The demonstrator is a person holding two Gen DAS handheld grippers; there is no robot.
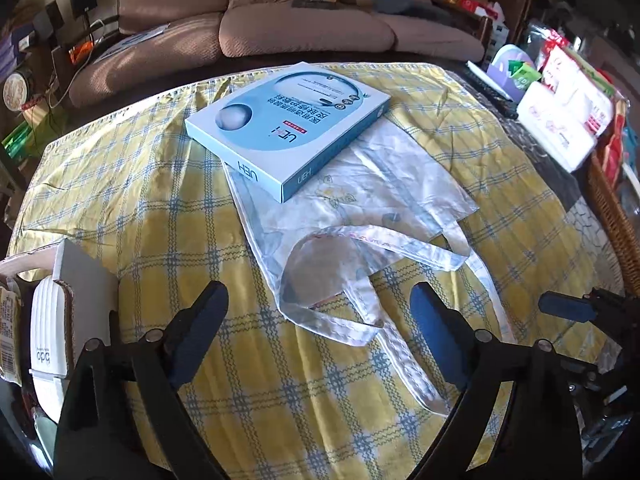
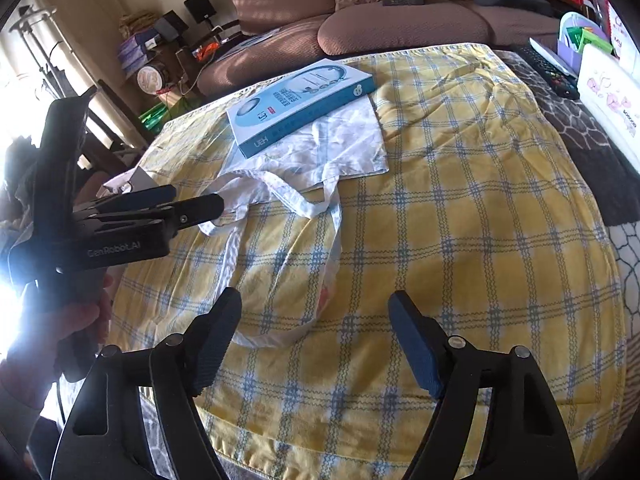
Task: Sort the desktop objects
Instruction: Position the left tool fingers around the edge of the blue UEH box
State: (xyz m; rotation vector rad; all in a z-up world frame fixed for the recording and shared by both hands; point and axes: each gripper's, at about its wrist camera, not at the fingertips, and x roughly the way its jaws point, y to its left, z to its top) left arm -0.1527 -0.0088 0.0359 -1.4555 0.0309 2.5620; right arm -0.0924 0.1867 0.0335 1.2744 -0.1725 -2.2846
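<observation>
A flat light-blue box [image 1: 288, 128] lies on the yellow checked cloth [image 1: 160, 200], its near corner resting on a white cloth tote bag [image 1: 360, 200]. The bag's long straps trail toward me. My left gripper [image 1: 320, 300] is open and empty, its fingertips over the strap loop. My right gripper [image 2: 316, 308] is open and empty, above the cloth with a strap loop [image 2: 280, 336] between its fingers. The box [image 2: 300, 104] and bag [image 2: 344, 148] lie farther back in the right wrist view. The left gripper [image 2: 192, 204] shows there at the left, hand-held.
A white box with a white device [image 1: 52, 328] stands at the left edge. White tissue packs [image 1: 560, 120], a purple holder [image 1: 512, 68], a remote [image 2: 556, 72] and a wicker basket [image 1: 612, 216] crowd the right side. A brown sofa [image 1: 280, 20] is behind the table.
</observation>
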